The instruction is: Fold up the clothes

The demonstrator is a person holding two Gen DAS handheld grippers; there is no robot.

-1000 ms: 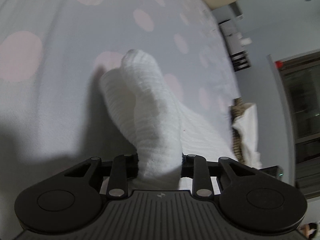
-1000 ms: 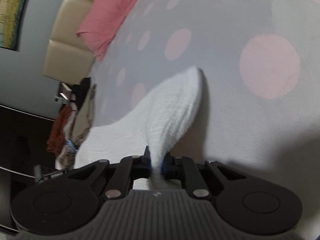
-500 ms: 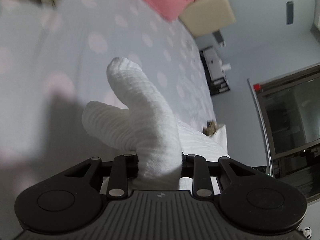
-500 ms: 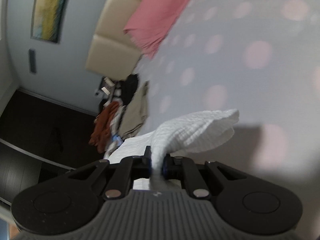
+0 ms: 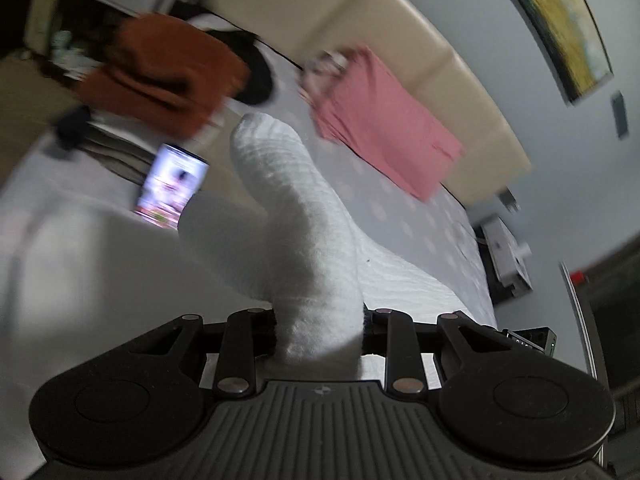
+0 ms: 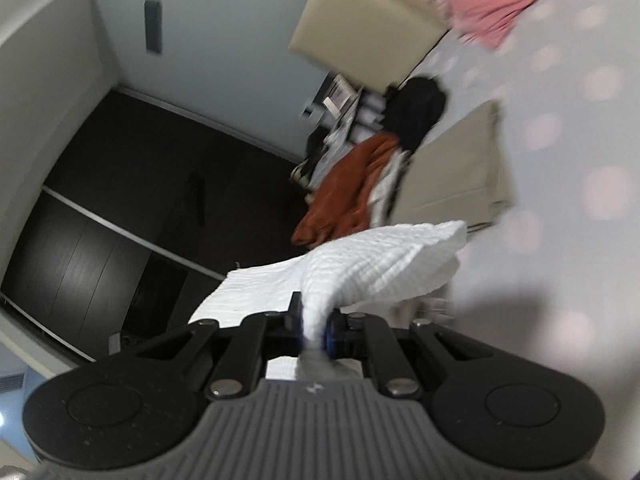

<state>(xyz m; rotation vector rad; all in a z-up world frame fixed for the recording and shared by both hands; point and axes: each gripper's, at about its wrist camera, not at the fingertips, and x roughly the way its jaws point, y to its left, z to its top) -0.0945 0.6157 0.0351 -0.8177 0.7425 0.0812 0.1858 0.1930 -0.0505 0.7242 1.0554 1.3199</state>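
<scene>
- Bedroom scene: a bed (image 5: pixel 420 216) with a pale sheet dotted in pink fills both views, a cream padded headboard (image 5: pixel 384 32) behind it.
- White ribbed garment (image 5: pixel 296 216) is lifted off the sheet, pinched at two places; in the left view a thick bunched fold rises up from the jaws, with more of the cloth spreading away to the right over the bed.
- Left gripper (image 5: pixel 318 332) is clamped on that thick fold, its jaws held a little apart by the wad of cloth between them.
- Right gripper (image 6: pixel 316 328) has its jaws nearly together, pinching a thin edge of the same garment (image 6: pixel 384 264), which fans out ahead and to the right.
- Just beyond the garment in the right view lies a folded beige cloth (image 6: pixel 460 176) on the sheet, with a rust-orange garment (image 6: pixel 344 196) and a black one (image 6: pixel 420 104) beside it at the bed's edge.
- Left view shows a lit phone screen (image 5: pixel 172 184) lying near the orange pile (image 5: pixel 160 72); this part is blurred.
- Pink garment (image 5: pixel 380 120) lies near the headboard.
- Framed picture (image 5: pixel 560 20) hangs on the grey wall; dark wardrobe doors (image 6: pixel 120 200) fill the left of the right view.
</scene>
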